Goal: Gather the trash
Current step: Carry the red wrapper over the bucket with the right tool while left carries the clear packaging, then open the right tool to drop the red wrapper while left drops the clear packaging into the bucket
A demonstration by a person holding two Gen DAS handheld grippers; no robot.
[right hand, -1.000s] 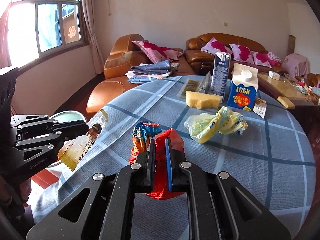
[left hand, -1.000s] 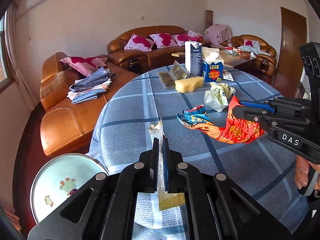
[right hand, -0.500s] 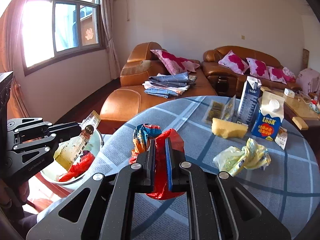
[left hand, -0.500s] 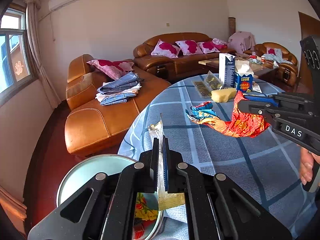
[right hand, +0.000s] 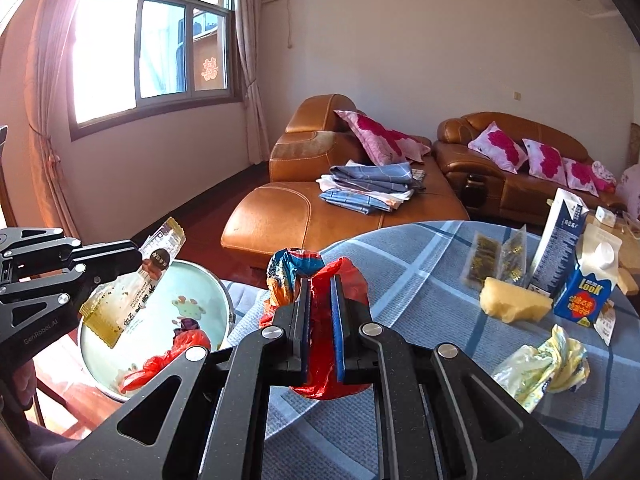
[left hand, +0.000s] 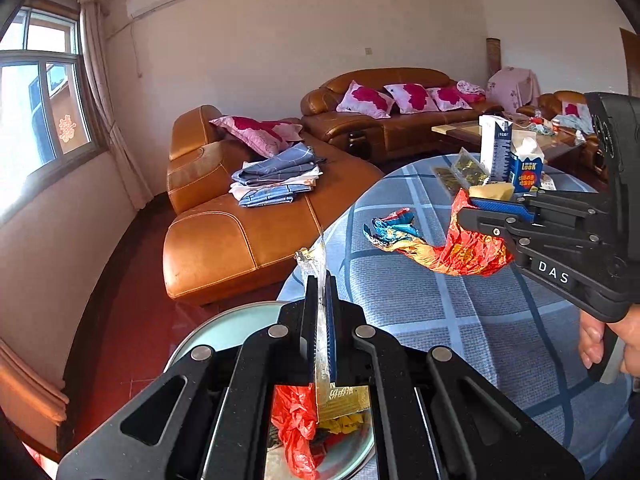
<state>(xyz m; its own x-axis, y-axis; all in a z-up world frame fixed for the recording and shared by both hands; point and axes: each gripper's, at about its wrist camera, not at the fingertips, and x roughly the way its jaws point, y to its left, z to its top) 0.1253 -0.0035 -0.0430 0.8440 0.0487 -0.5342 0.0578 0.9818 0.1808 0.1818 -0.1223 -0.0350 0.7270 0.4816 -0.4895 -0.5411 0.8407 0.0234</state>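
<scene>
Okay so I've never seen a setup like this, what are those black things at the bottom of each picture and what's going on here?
They are hand-held tongs, one in each of a person's hands, each with a camera looking along its two fingers. One picture is from the left tongs, the other from the right tongs.

The left tongs pinch a clear and gold wrapper above a pale green bin that already holds red trash. The right tongs grip a crumpled red and blue wrapper over the checked table.

On the table lie a yellow crumpled wrapper, a yellow sponge, two cartons and small packets.
</scene>
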